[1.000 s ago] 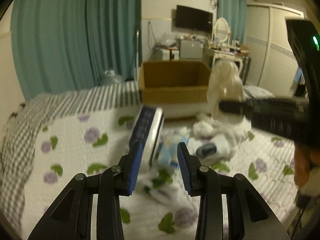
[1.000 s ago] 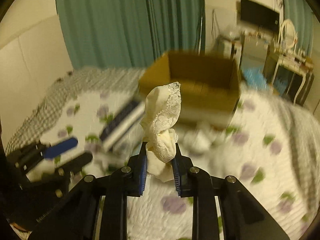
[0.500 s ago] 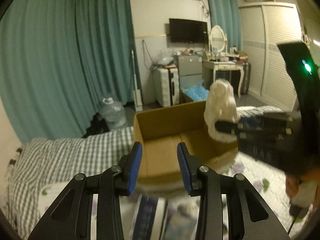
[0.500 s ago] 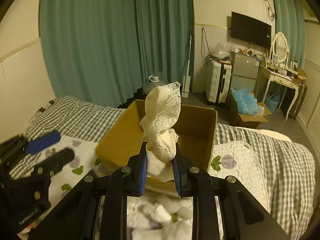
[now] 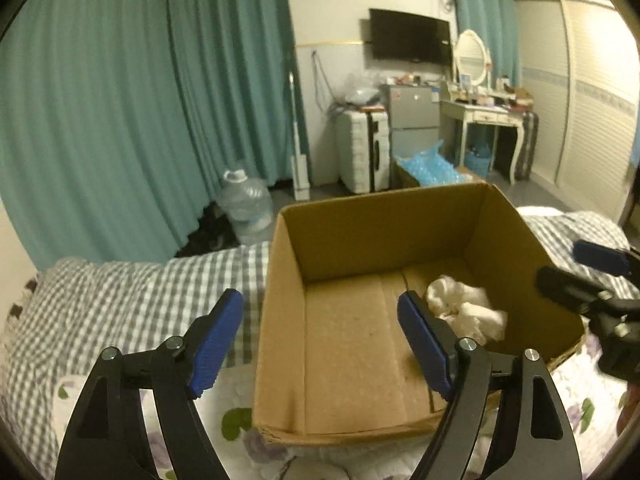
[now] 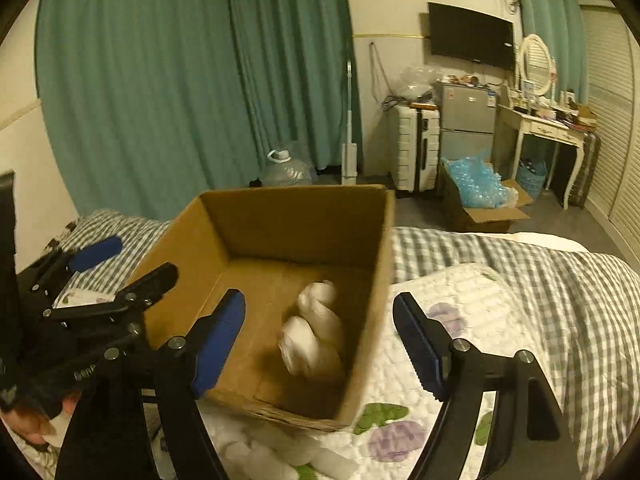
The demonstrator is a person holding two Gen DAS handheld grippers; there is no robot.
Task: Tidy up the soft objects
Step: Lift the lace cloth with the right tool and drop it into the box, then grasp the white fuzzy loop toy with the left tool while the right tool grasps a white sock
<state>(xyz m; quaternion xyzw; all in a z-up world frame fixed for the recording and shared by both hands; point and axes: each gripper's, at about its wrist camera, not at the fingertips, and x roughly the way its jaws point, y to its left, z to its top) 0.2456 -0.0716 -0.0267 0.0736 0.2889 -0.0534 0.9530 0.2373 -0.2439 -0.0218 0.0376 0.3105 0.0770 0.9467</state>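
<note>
Left wrist view looks down into an open cardboard box (image 5: 360, 344) standing on the bed (image 5: 132, 304). The left gripper (image 5: 320, 340) hangs over the box's near left part with its jaws spread wide apart and nothing between them; one blue pad (image 5: 216, 336) sits outside the left wall, the other over the box floor. A crumpled cream cloth (image 5: 464, 312) lies on the floor of the box near its right wall, loose and held by nothing. At the right edge of this view the right gripper (image 5: 584, 276) pokes in beside the box, only partly seen.

Right wrist view shows the same box (image 6: 280, 248) from the other side, and here the cloth (image 6: 316, 336) reads as a twisted, blurred bundle close to the right wall. The right gripper (image 6: 320, 340) has its jaws wide apart and empty, straddling that wall: one pad over the box, the other over the quilt. This view alone shows more white soft items (image 6: 280, 456) lying on the quilt in front of the box, and the left gripper (image 6: 116, 276) at the left with the person's hand (image 6: 36, 420) under it. It also shows a floor carton of blue plastic (image 6: 476, 188) beyond the bed.
</note>
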